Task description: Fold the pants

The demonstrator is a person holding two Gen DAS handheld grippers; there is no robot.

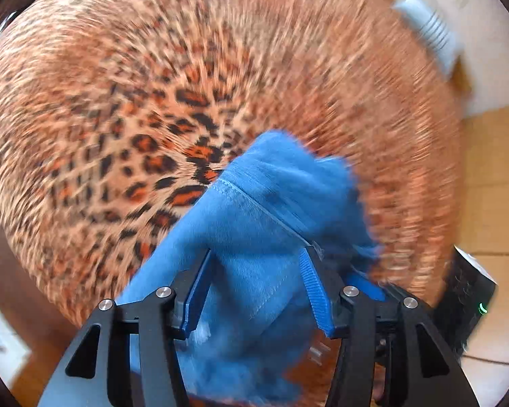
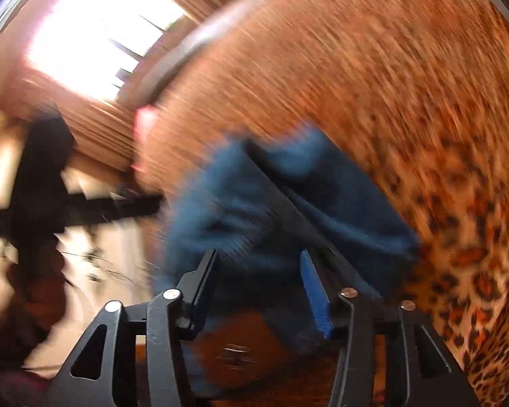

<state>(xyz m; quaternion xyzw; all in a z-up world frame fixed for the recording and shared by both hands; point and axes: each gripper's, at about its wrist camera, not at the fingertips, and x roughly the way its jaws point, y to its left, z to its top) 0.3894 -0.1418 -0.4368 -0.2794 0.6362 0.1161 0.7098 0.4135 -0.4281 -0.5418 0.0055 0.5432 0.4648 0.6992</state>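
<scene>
Blue pants (image 1: 271,183) lie bunched on a leopard-print cover (image 1: 152,84), a stitched hem running diagonally across them. My left gripper (image 1: 256,251) points steeply down over them, its jaws wide apart with blue cloth filling the gap and the hem running up to the right finger. In the right wrist view, heavily blurred, the blue pants (image 2: 227,203) sit at the edge of the leopard-print cover (image 2: 390,68). My right gripper (image 2: 259,252) also stands apart around the cloth, a dark band of fabric running toward its right finger. Neither pair of pads visibly pinches the cloth.
A black device with a green light (image 1: 471,291) sits at the right beside tan flooring (image 1: 498,183). A white ribbed object (image 1: 427,30) lies past the cover's far edge. A bright window (image 2: 101,27) and a dark stand (image 2: 40,186) are at the left.
</scene>
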